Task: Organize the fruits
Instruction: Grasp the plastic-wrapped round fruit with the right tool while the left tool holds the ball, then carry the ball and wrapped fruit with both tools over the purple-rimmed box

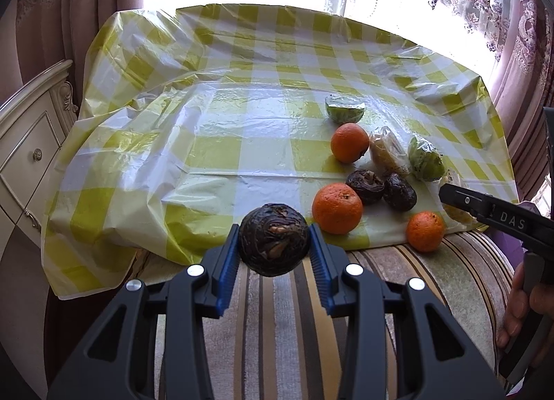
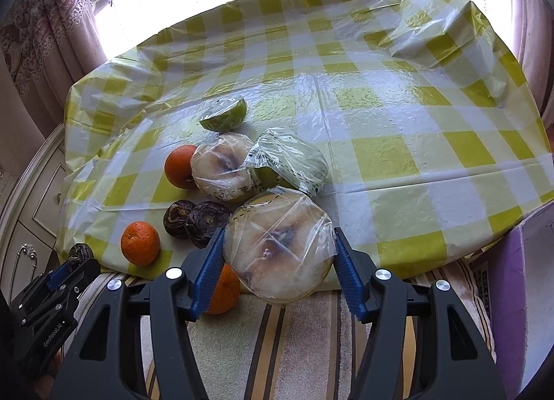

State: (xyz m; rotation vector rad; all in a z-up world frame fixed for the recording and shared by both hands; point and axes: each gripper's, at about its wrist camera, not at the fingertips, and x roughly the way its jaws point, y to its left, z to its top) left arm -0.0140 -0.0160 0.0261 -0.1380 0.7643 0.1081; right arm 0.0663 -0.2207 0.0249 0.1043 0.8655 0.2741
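Dark fruit (image 1: pixel 274 239): pinched by the left gripper (image 1: pixel 275 244) fingers, lower centre.
Wrapped fruit half (image 2: pixel 278 246): clamped by the right gripper (image 2: pixel 277 261), lower centre.
Worktop (image 1: pixel 221 130): covered in yellow-checked plastic; oranges (image 1: pixel 336 208) grouped at right.
Room: curtains (image 1: pixel 79 2), bright window.
Left view only: white cabinet (image 1: pixel 31 144) seen clearly.

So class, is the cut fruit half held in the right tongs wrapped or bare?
Wrapped. Crinkled clear film covers the fruit half between the right tongs.

Checked tablecloth (image 1: pixel 214 144), striped cloth (image 1: pixel 277 324), cabinet (image 1: pixel 31 144)
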